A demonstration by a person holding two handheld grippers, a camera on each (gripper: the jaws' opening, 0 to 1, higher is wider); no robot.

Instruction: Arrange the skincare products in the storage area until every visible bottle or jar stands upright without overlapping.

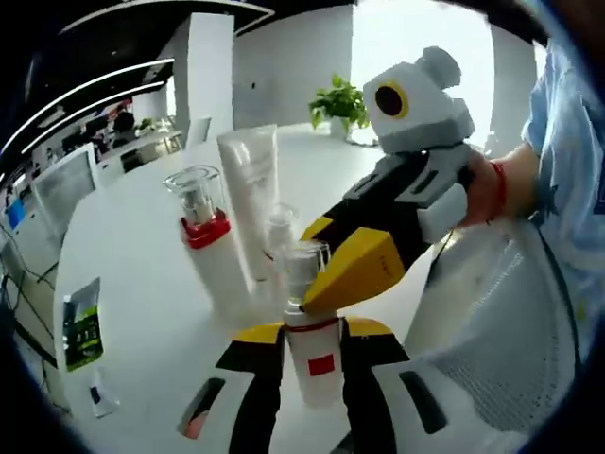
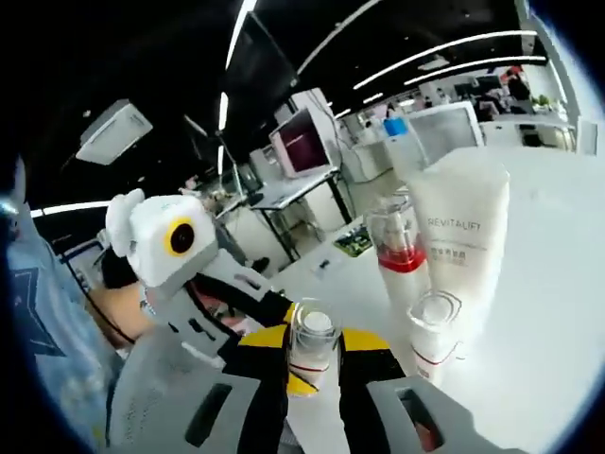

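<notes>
While both tongs (image 1: pixel 312 333) grip it, the bottle (image 1: pixel 312 364) stands upright.

Three pump bottles (image 1: pixel 206 248), perhaps; one tube (image 1: pixel 251 194).

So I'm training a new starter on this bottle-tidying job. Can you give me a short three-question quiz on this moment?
1. True or false: the tall white tube is lying flat on the table.
2. What is the left gripper shut on? A) a small bottle B) the green packet C) the plant
3. Fill in: the right gripper closes on the small bottle's clear ____.

Key
1. False, it stands upright.
2. A, the small bottle with a red label.
3. Cap.
</notes>
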